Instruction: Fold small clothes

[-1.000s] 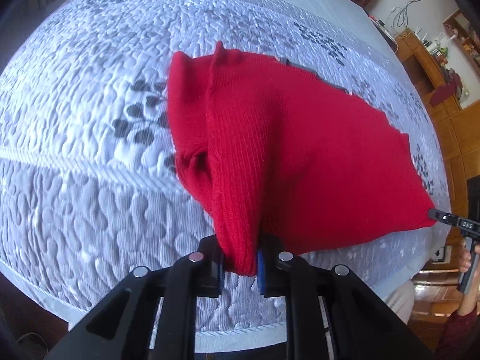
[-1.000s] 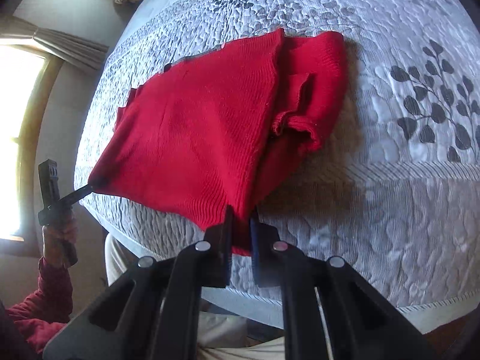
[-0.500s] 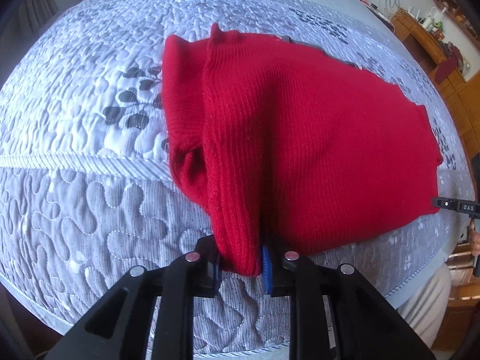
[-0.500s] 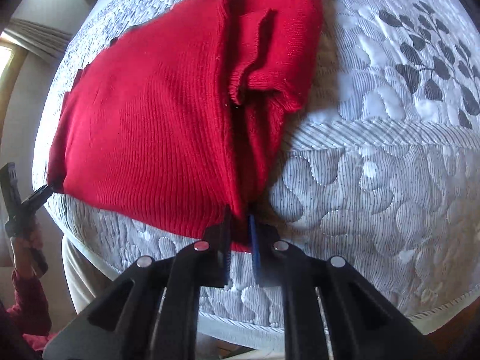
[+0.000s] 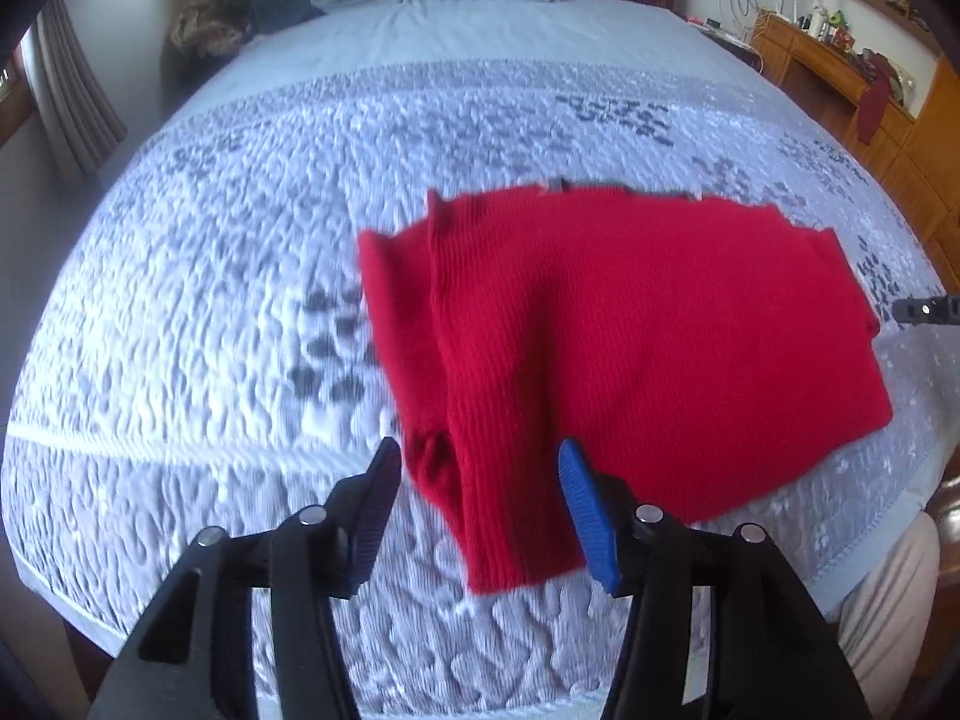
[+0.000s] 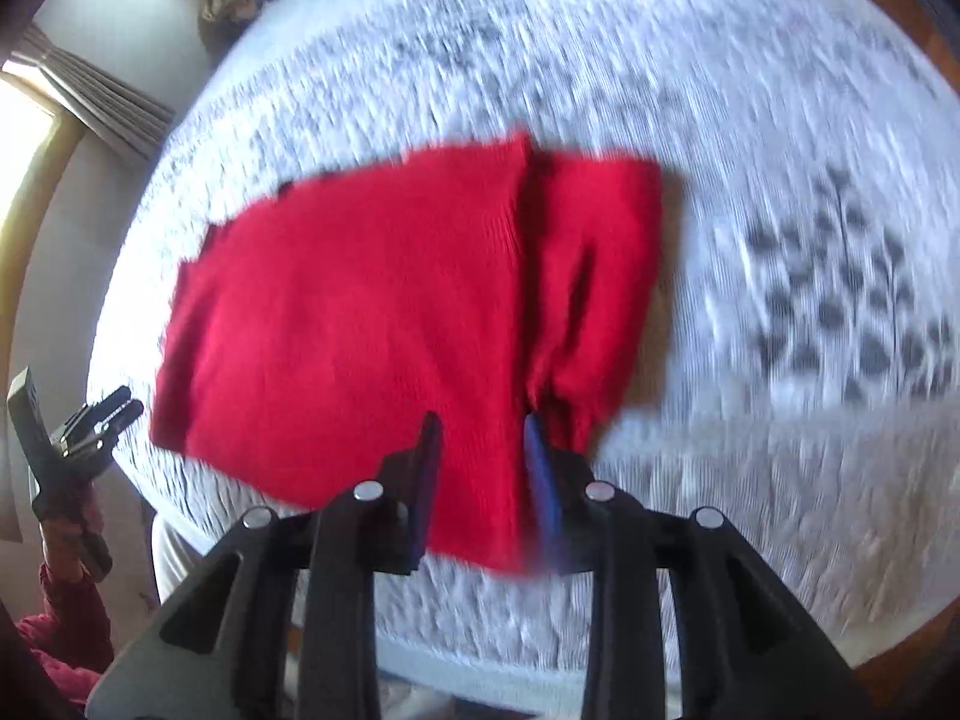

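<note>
Red sweater lies flat on the quilted bed, already folded once, with its long side running left to right in front of you.

On the left side, your left gripper hangs just over the near left corner. Its jaws have just been opening and now stand wide apart. The corner shows between them, but the pads do not press on it.

In the middle, the big red part is smooth. It lies ahead of both grippers, away from you.

On the right side, your right gripper hangs over the near right corner. Its jaws have just been opening too. They stand a little apart and hold nothing. A folded sleeve lies just right of them.

Both hands look about equally near, one at each end. For the next fold, you probably need to grab the two ends and bring them across the long side.
</note>
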Motion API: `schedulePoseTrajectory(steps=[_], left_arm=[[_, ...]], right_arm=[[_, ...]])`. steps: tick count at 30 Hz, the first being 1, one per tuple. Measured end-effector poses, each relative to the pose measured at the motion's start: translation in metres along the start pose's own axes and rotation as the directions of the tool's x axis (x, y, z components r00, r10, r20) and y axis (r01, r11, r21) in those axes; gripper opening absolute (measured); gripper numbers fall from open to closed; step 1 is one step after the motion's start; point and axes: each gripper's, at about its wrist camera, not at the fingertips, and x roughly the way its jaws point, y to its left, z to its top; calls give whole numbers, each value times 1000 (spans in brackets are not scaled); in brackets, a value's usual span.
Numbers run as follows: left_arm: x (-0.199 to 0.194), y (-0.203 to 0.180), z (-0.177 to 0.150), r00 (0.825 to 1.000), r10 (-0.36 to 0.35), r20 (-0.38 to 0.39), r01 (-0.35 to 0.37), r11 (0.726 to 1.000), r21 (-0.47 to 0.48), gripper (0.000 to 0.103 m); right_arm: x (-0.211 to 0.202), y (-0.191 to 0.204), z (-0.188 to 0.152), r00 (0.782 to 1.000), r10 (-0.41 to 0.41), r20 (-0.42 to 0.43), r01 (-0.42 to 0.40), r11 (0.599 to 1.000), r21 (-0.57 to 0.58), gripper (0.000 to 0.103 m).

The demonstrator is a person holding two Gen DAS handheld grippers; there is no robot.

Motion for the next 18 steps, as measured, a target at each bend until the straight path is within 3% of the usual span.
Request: schedulePoseTrajectory(steps=[7,14,18], left_arm=[[19,-16,50,999,-12,51,10,999,38,58],[79,-18,94,1000,-8,-17,8,1000,3,58],[109,-12,109,998,-8,-58,7,1000,-28,58]], right_arm=[[31,2,58,1000,-22,18,22,1000,-13,36],[62,-14,93,998,-56,14,56,998,8,49],[73,-21,108,998,-68,3,68,998,2,51]])
